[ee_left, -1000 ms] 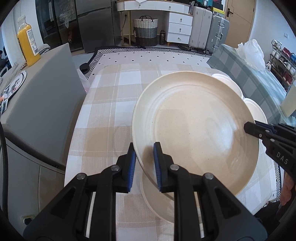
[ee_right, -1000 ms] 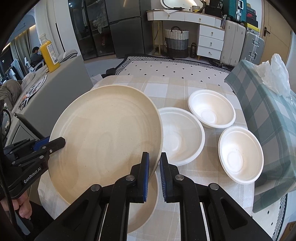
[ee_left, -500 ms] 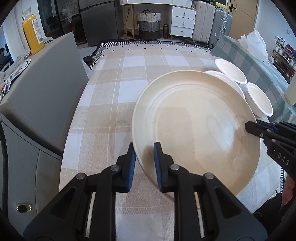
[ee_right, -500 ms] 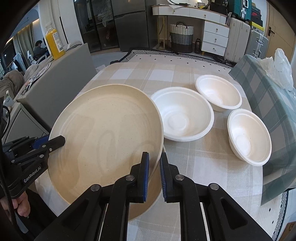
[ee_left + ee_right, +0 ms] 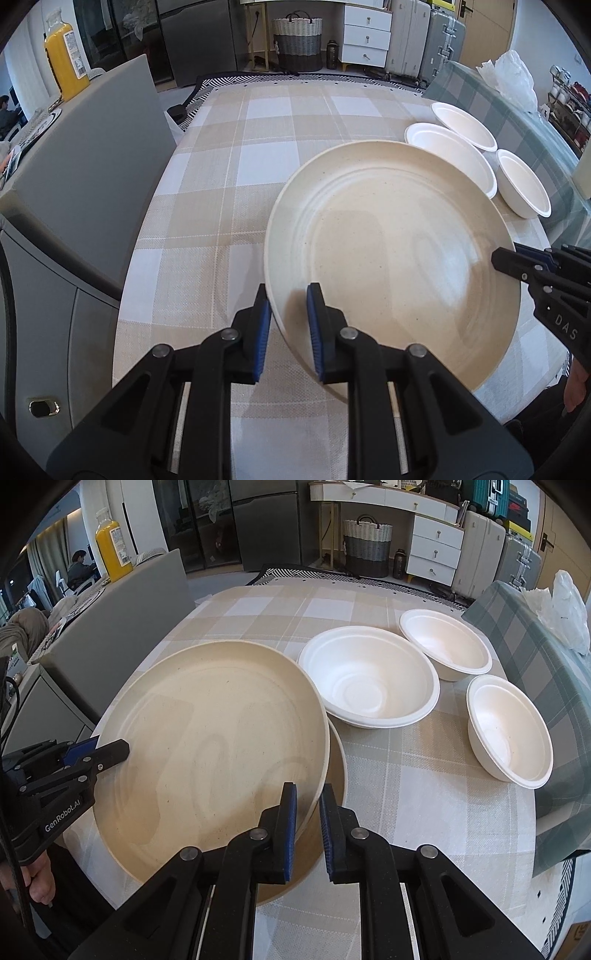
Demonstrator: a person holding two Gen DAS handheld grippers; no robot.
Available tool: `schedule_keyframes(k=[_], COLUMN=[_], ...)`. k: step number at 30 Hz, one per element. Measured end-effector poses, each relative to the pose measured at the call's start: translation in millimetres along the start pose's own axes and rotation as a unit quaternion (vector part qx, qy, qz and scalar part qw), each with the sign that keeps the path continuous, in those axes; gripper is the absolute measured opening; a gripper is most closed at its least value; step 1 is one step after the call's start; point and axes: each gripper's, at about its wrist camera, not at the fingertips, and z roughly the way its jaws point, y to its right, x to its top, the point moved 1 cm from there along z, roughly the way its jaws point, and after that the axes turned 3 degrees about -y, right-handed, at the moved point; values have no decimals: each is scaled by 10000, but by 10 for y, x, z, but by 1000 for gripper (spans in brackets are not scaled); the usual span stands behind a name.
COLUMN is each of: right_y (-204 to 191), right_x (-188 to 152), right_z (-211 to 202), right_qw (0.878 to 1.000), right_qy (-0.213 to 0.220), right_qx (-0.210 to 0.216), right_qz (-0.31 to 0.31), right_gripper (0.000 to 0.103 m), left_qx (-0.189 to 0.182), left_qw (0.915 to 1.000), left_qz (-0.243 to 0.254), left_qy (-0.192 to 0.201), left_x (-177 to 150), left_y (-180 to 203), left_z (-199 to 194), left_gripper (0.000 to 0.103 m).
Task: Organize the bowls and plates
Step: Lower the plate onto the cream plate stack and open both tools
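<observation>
The plate (image 5: 391,254) is cream, wide and shallow, gripped at opposite rims by two hand-held grippers. The left hand-held gripper (image 5: 288,317) pinches its near-left rim between blue pads, jaws narrow on the edge; the right hand-held gripper (image 5: 307,819) clamps the opposite rim the same way. In the right wrist view the plate sits tilted just above a second plate (image 5: 334,786) of the same colour, whose rim shows beneath it on the right; whether the two touch I cannot tell. Both lie at the near edge of the counter (image 5: 229,206), which is covered with a beige checked cloth. Just beyond the plate stand three white bowls: a large bowl (image 5: 369,679) next to it, a small bowl (image 5: 445,644) farther back, and another small bowl (image 5: 509,731) to the right. Farther off, a yellow bottle (image 5: 64,61) stands on a grey surface to the left.
</observation>
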Motion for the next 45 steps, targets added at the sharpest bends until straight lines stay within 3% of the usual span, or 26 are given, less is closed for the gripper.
schedule_keyframes(k=[36,45], right_y=[-79,-7], right_x=[-138,-154], right_z=[22,117], right_qw=[9981,9984], right_qy=[88,-51], right_qx=[-509,-512], right_qz=[-350,-246], right_gripper=[15,23], left_qx=[107,193], left_qw=[9992,9988], left_qz=[338,399], left_qy=[-205,-228], left_x=[-102,-118], left_y=[124,146], left_z=[295,317], left_gripper=[21,24])
